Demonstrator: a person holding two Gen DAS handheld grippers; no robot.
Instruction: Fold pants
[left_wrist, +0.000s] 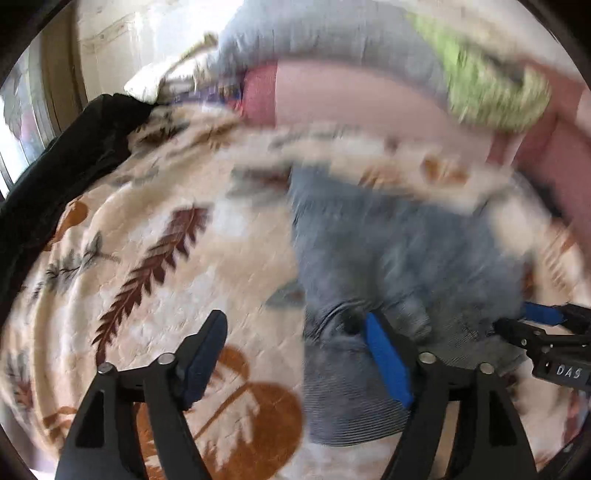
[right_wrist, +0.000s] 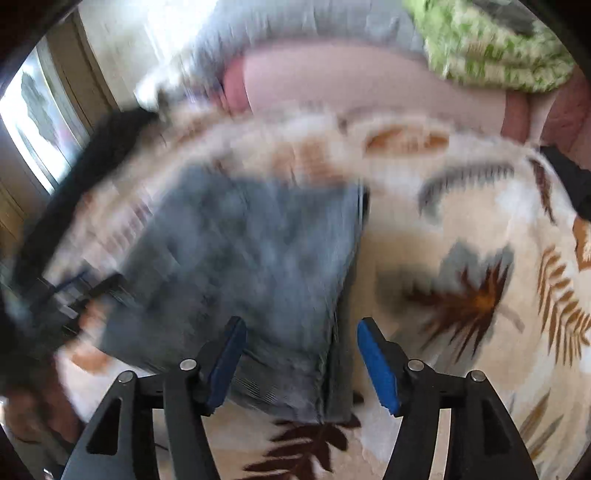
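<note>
Pants (left_wrist: 399, 258): grey-blue, bunched flat on the leaf-print blanket (left_wrist: 155, 229).
Left claw (left_wrist: 295, 362): spread wide, at the pants' waistband edge, gripping nothing.
Right claw (right_wrist: 301, 363): released, straddling the pants' side seam.
Risk: pinching blanket along with the pants; blur suggested fast motion, misplaced grasp likely.

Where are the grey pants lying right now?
The grey pants lie folded on the leaf-print blanket, left of centre in the right wrist view, with the open right gripper over their near edge and the open left gripper at their other side.
</note>
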